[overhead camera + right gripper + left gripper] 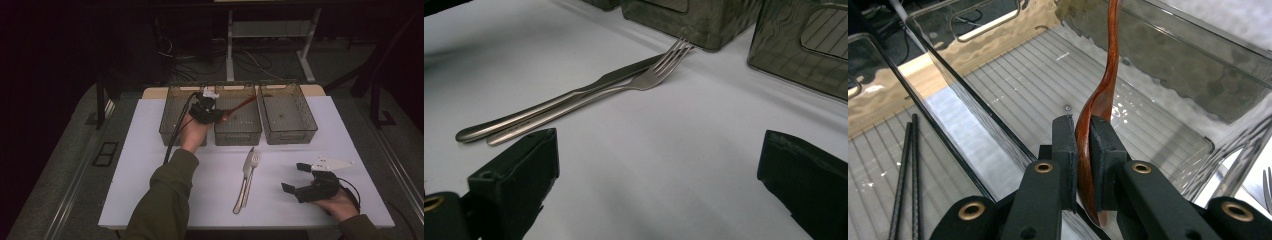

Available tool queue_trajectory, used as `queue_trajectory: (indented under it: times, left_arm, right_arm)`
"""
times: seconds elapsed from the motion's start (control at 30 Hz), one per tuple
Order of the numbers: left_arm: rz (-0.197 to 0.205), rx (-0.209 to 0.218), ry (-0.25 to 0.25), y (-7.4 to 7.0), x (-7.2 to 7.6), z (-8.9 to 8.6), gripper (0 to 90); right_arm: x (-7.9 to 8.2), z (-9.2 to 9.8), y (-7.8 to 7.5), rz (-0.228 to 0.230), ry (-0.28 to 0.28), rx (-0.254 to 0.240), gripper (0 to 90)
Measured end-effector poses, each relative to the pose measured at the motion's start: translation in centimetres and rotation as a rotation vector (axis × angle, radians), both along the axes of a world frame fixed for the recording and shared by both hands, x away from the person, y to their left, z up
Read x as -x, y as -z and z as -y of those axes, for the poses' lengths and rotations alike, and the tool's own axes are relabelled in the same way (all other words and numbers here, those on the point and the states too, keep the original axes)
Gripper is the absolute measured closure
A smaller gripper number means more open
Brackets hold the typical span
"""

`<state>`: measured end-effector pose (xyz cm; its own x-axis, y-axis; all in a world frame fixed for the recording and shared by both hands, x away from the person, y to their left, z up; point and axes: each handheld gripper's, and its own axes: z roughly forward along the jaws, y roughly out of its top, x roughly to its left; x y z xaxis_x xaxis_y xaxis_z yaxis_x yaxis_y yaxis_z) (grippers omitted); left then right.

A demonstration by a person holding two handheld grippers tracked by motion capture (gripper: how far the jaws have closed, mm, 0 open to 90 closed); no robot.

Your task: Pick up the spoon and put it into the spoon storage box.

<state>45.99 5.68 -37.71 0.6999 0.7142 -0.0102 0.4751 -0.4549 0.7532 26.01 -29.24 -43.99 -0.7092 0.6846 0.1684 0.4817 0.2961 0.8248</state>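
Three smoked bins, one wooden spoon going in: we sort cutlery at the white table.

We hold the spoon over the middle bin, our left gripper clamped tight on its bowl, edge-on between the pads. Its long axis runs from the gripper up toward the far right, handle tip leading across the bin. Chopsticks already lie in the left bin; the right bin looks bare. A fork and knife wait side by side on the near table, so we judge the job about half done. Our right gripper rests wide open, holding nothing.
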Motion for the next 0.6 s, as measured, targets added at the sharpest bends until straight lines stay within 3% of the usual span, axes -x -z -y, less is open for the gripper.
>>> queue_trajectory:
  times: [0.33, 0.6]
  left_arm:
    - [-0.031, -0.051, -0.005, 0.83, -0.19, 0.72, 81.4]
    - [-0.028, -0.029, 0.009, 0.75, -0.20, 0.82, 74.7]
  right_arm:
    - [-0.02, 0.05, -0.01, 0.002, -0.003, -0.001, 2.7]
    - [-0.02, 0.04, -0.01, 0.001, -0.003, -0.001, 2.7]
